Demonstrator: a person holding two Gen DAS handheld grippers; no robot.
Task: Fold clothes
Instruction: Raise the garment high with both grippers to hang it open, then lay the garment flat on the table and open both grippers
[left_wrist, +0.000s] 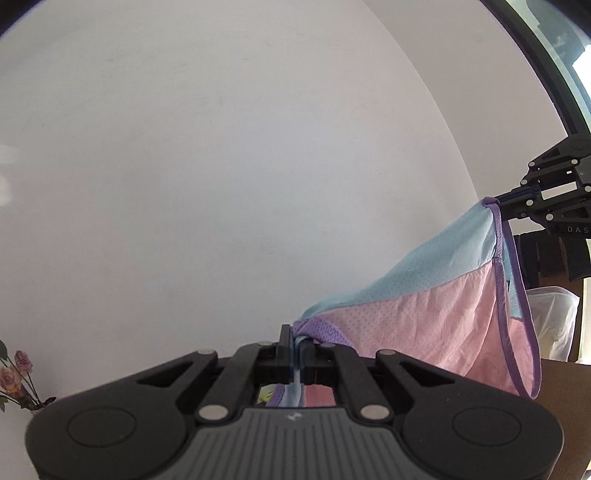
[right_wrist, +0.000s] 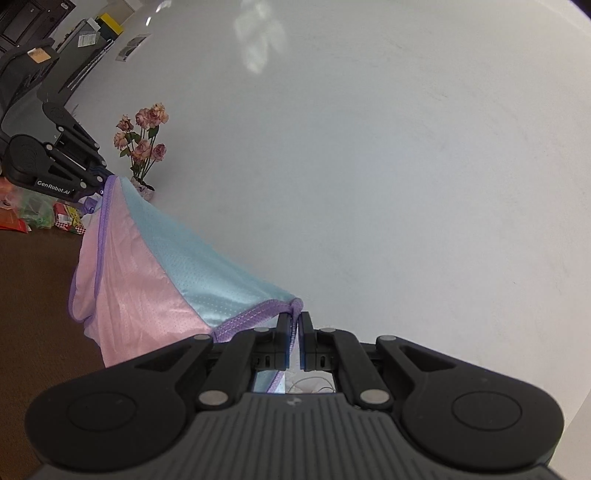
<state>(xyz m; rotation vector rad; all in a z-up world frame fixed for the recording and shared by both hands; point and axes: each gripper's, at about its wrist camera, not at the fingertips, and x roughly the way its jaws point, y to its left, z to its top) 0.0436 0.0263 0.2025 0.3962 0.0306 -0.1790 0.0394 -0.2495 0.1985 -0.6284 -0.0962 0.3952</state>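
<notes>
A mesh garment (left_wrist: 436, 317) in pink and light blue with purple trim hangs stretched in the air between my two grippers. My left gripper (left_wrist: 297, 339) is shut on one purple-trimmed corner. My right gripper (right_wrist: 295, 321) is shut on the other corner. The garment (right_wrist: 147, 280) sags between them, and its lower pink part hangs down toward the brown surface (right_wrist: 33, 295). Each gripper shows in the other's view: the right one (left_wrist: 506, 201) at the far right, the left one (right_wrist: 101, 184) at the far left.
A white wall (left_wrist: 221, 166) fills the background. A pot of pink roses (right_wrist: 142, 144) stands on the brown surface by the wall. Colourful packets (right_wrist: 40, 218) lie at the left. A dark window frame (left_wrist: 546, 74) and a white bag (left_wrist: 554, 321) are at the right.
</notes>
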